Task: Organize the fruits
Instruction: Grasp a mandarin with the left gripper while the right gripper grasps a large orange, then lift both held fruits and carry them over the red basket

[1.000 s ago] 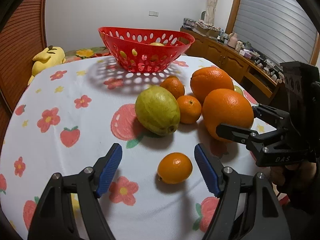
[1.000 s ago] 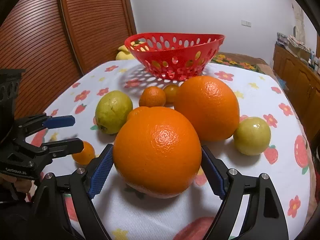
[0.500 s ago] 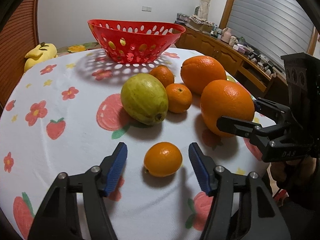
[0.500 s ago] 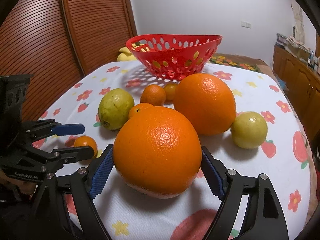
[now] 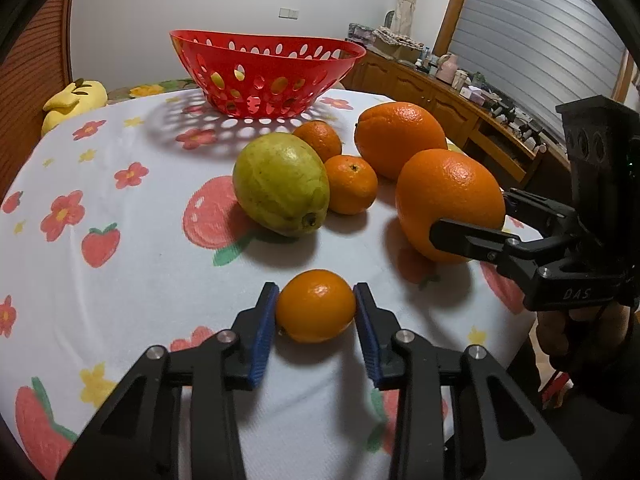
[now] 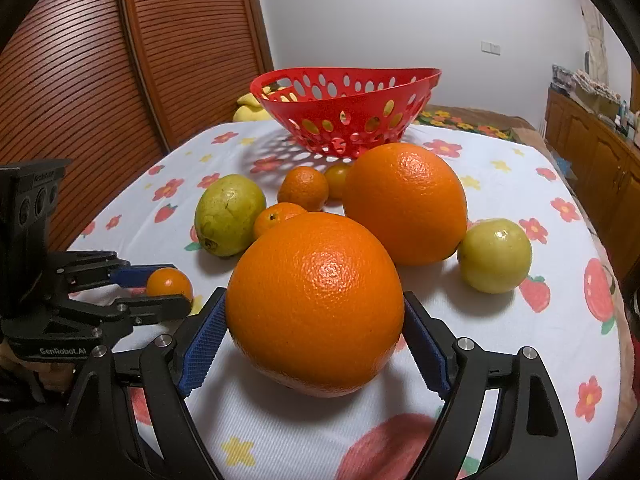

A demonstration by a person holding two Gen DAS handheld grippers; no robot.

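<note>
— Gripping anything yet, the left gripper [image 5: 315, 306]?

— Yes. Its blue pads [image 5: 262, 334] are pressed on either side of the small orange [image 5: 316, 305], which sits on the flowered tablecloth [image 5: 120, 280] right between the fingertips.

— And the right gripper [image 6: 315, 322]?

— That one has its pads against both sides of the big orange [image 6: 315, 302], clasping it wide. From the left wrist view the same fruit is off to the right of the left gripper, with one black finger across its front.

— What lies beyond them?

— Ahead of the left gripper, a little to its left, is a green-yellow fruit [image 5: 282, 185], with two small mandarins [image 5: 351, 184] just to its right, the nearer one touching it. A second large orange [image 5: 400, 140] stands further on to the right. Past the right gripper's orange and to its right is a round yellow-green fruit [image 6: 495, 255], close beside that second large orange.

— The basket?

— The red basket [image 5: 264, 76] stands at the far side of the table, straight ahead of both grippers and well beyond the loose fruit. Something yellowish shows through its holes, though I cannot tell what it is.

— Anything else?

— A yellow plush toy [image 5: 74, 100] sits beyond the table's edge, far left of the left gripper. A hand [image 5: 572, 332] holds the right gripper's handle.
</note>
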